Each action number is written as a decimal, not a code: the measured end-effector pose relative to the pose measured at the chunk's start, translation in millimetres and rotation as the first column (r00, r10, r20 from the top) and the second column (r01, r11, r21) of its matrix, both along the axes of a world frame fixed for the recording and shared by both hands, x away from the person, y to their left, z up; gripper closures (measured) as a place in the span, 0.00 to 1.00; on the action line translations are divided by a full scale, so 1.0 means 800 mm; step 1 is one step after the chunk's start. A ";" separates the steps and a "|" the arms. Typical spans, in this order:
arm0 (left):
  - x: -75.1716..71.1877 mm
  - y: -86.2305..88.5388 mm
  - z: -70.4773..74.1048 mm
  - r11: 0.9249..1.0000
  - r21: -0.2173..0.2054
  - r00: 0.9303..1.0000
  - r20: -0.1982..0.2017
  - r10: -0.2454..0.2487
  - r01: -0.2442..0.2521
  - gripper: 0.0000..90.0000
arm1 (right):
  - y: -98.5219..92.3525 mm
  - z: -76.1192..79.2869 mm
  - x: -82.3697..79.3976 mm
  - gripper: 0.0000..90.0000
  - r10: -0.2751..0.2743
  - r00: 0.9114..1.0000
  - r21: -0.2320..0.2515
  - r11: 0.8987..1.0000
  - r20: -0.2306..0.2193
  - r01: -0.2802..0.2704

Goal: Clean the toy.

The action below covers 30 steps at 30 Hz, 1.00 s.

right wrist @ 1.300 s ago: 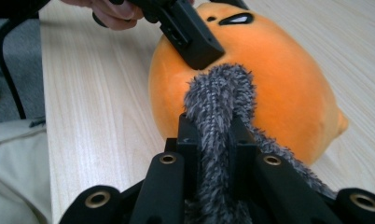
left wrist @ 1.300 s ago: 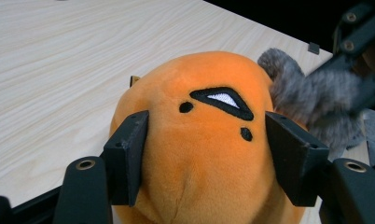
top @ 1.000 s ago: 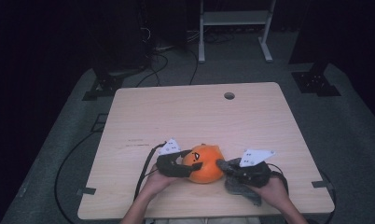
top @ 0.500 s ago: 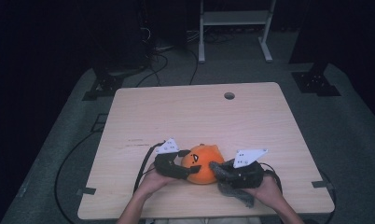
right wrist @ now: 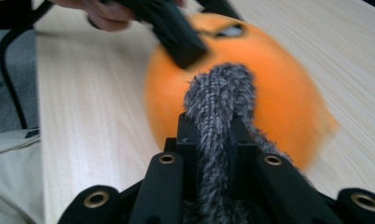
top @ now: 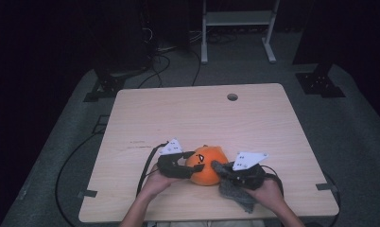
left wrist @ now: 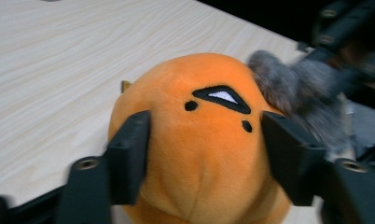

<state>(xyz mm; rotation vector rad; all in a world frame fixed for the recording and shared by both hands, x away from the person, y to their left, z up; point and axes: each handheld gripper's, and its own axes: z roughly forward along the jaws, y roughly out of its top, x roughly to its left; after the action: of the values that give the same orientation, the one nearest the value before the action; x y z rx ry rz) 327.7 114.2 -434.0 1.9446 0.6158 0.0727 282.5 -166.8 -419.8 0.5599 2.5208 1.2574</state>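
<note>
At lower centre, the right gripper (top: 220, 169) clamps a grey fuzzy cloth (right wrist: 220, 107) against the orange plush toy (top: 208, 165). The left gripper (top: 195, 161), jaws just closing, squeezes the toy's sides on the wooden surface (top: 188, 118).

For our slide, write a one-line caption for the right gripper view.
Right gripper clamps a fuzzy grey cloth against a round orange plush toy on the wooden table.

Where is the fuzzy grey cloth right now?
The grey cloth is pinched in the right claw near the table's front edge in the high view, its tip touching the orange plush toy just left of it.
</note>
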 end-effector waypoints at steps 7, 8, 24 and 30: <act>-0.001 -0.002 -0.004 0.999 -0.032 1.000 0.004 -0.015 0.015 0.44 | -0.004 0.002 -0.005 0.87 0.021 1.000 0.024 1.000 -0.003 -0.021; -0.003 -0.005 -0.002 0.999 -0.027 1.000 0.010 -0.018 0.018 0.45 | 0.006 0.003 -0.010 0.87 0.048 0.999 0.021 0.999 0.009 -0.048; 0.001 0.008 0.001 0.998 -0.065 0.999 -0.033 0.004 -0.006 0.47 | 0.024 0.005 -0.018 0.87 0.042 0.995 -0.066 0.997 0.085 -0.036; 0.002 0.003 -0.005 0.997 -0.076 0.997 -0.075 0.029 -0.035 0.40 | -0.009 0.004 -0.004 0.87 -0.066 0.997 -0.075 0.995 0.042 0.069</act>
<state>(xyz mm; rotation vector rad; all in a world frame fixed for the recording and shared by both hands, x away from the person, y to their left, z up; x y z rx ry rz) 328.9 116.8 -437.7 1.8696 0.6886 -0.0033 279.6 -174.4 -416.2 0.5921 2.4835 1.1325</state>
